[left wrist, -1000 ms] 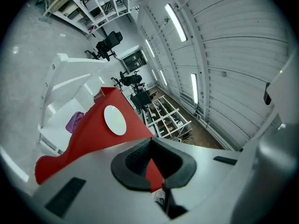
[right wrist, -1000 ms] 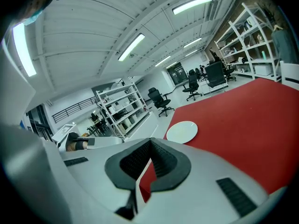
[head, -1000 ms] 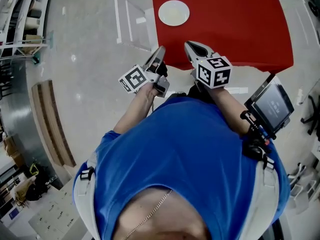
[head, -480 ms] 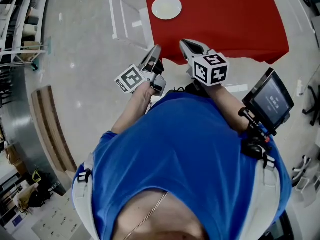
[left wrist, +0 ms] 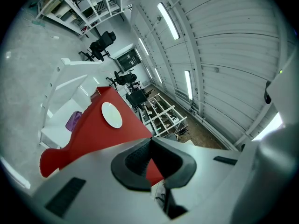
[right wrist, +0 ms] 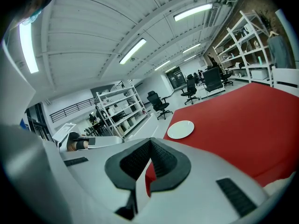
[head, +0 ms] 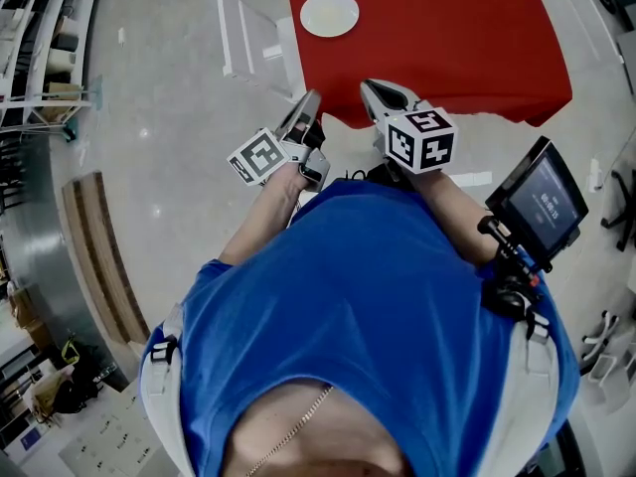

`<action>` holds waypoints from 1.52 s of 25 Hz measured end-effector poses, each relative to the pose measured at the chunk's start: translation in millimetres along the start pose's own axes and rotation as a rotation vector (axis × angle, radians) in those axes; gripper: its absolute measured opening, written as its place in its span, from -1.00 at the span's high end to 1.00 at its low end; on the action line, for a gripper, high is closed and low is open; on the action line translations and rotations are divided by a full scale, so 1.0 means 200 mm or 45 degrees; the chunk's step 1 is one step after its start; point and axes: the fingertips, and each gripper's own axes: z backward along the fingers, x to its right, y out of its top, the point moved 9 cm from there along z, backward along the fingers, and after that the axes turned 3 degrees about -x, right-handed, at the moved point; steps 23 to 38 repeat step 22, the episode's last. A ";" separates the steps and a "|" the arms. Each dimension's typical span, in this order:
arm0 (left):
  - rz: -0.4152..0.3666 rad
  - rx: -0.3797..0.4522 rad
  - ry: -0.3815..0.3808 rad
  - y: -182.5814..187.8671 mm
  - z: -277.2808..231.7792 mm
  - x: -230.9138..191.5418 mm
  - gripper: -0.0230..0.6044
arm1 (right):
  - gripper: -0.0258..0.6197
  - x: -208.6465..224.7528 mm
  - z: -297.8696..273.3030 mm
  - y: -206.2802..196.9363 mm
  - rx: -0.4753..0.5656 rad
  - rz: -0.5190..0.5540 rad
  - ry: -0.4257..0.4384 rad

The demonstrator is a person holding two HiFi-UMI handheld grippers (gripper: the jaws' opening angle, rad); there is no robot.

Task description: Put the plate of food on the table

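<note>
A white plate point(head: 329, 14), which looks empty, lies near the left edge of a red-covered table point(head: 447, 38). The same plate point(left wrist: 111, 115) shows in the left gripper view, and the plate point(right wrist: 181, 129) lies well ahead in the right gripper view. Both grippers hover side by side in front of the person's chest, short of the table's near edge. My left gripper point(head: 314, 99) is shut with nothing between its pads. My right gripper point(head: 373, 89) is shut and empty too. In their own views the left gripper point(left wrist: 150, 141) and right gripper point(right wrist: 150, 141) have their tips touching.
A white frame point(head: 248, 33) stands on the floor left of the table. A screen point(head: 542, 207) hangs at the person's right side. Shelving point(head: 40, 38) and a wooden board point(head: 99, 246) sit at the left. Office chairs point(right wrist: 159, 101) and racks point(right wrist: 117, 108) stand beyond the table.
The table and plate have slid a little up and left in the head view. Both grippers stay shut and keep their place before the chest.
</note>
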 end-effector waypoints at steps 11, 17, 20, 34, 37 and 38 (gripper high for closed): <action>-0.008 -0.001 0.000 0.00 -0.02 0.00 0.91 | 0.92 0.02 0.00 0.01 0.015 -0.004 -0.013; -0.016 0.001 -0.006 0.02 -0.03 0.01 0.91 | 0.92 0.02 0.00 0.03 0.021 -0.001 -0.018; -0.018 -0.001 -0.004 0.02 -0.04 0.01 0.91 | 0.92 0.02 0.00 0.03 0.023 -0.003 -0.019; -0.020 -0.002 -0.002 0.02 -0.04 0.01 0.91 | 0.92 0.02 0.00 0.03 0.023 -0.005 -0.019; -0.020 -0.002 -0.002 0.02 -0.04 0.01 0.91 | 0.92 0.02 0.00 0.03 0.023 -0.005 -0.019; -0.020 -0.002 -0.002 0.02 -0.04 0.01 0.91 | 0.92 0.02 0.00 0.03 0.023 -0.005 -0.019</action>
